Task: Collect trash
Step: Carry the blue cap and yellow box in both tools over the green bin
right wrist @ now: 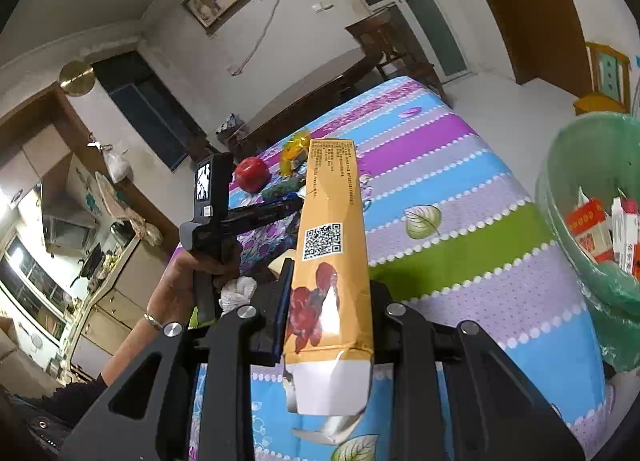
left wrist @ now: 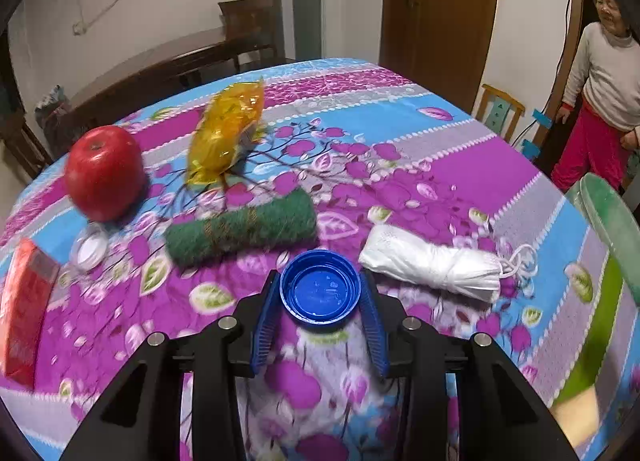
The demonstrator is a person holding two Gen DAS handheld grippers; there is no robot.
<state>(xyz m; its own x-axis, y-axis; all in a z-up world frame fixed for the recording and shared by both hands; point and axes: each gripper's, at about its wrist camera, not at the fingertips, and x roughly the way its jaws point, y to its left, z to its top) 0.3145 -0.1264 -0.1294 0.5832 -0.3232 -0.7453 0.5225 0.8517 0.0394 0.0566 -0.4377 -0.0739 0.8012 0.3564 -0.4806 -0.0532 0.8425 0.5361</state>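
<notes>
In the left wrist view, the left gripper (left wrist: 320, 331) sat low in the middle of the frame with its blue ribbed fingers (left wrist: 264, 325) on either side of a round blue plastic bottle cap (left wrist: 320, 287), which lay open side up on the floral purple-and-blue cloth of the worktop (left wrist: 440, 165). The jaws stood narrow, and the pads were at the cap's rim; whether they pressed on it I cannot tell. Just above the cap lay a rolled green scouring pad (left wrist: 244, 227), and to its right a tied bundle of white plastic bags (left wrist: 436, 263). A red apple (left wrist: 105, 172) stood in the left part of the frame, a crumpled yellow cellophane wrapper (left wrist: 224, 137) to its right, a small clear round lid (left wrist: 89, 246) below it, and a red carton (left wrist: 24, 309) at the left edge. A person in a grey top and red trousers (left wrist: 600, 101) stood at the right edge.

In the right wrist view, the right gripper (right wrist: 328, 301) held a long flattened orange cardboard box with a QR code and a fruit picture (right wrist: 330, 261), its jaws closed narrow on the box's sides. A green-lined waste bin (right wrist: 580, 197) with red-and-white cartons inside stood at the right edge. The person's left hand (right wrist: 192, 277) gripped the other tool's handle at centre left.
</notes>
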